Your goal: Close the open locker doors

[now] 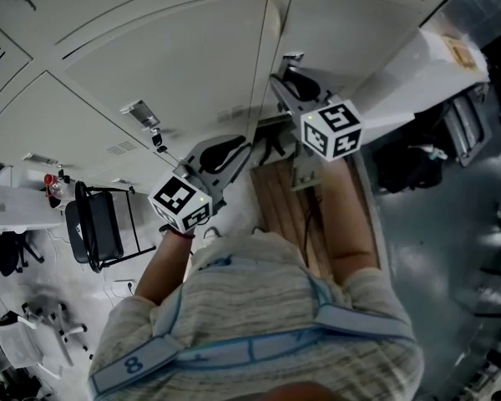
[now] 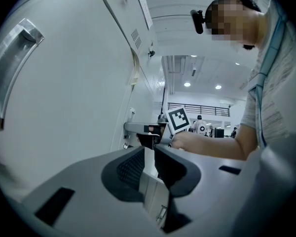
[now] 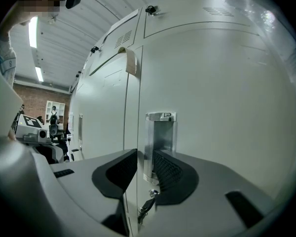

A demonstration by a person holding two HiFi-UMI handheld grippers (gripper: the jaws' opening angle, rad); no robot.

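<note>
I had both tools up against the bank of pale grey lockers (image 1: 159, 65). The left gripper (image 1: 238, 150) sat at the seam between two doors with its jaws only a narrow gap apart. In its own view a thin pale door edge (image 2: 152, 194) ran down through that gap. I could not tell whether the pads were pressing on it. A recessed metal handle (image 2: 10, 68) showed high on the door beside it.

The right gripper (image 1: 282, 80) was against the neighbouring door (image 3: 227, 98), with its jaws likewise set narrow and nothing clamped between them. Just beyond them stood that door's metal handle plate (image 3: 160, 139), with a key (image 3: 147, 205) hanging in the lock beneath it. The door lay flush with the one to its left.

Below my arms the head view showed wooden boards (image 1: 284, 203) at the foot of the lockers, and smooth grey floor (image 1: 434, 249) to the right. A black chair (image 1: 96, 228) stood well off to the left. Past the lockers the hall ran deep, with round ceiling lights (image 2: 187, 84), a railing (image 2: 207, 107) and a brick wall (image 3: 37, 95) at its far end.
</note>
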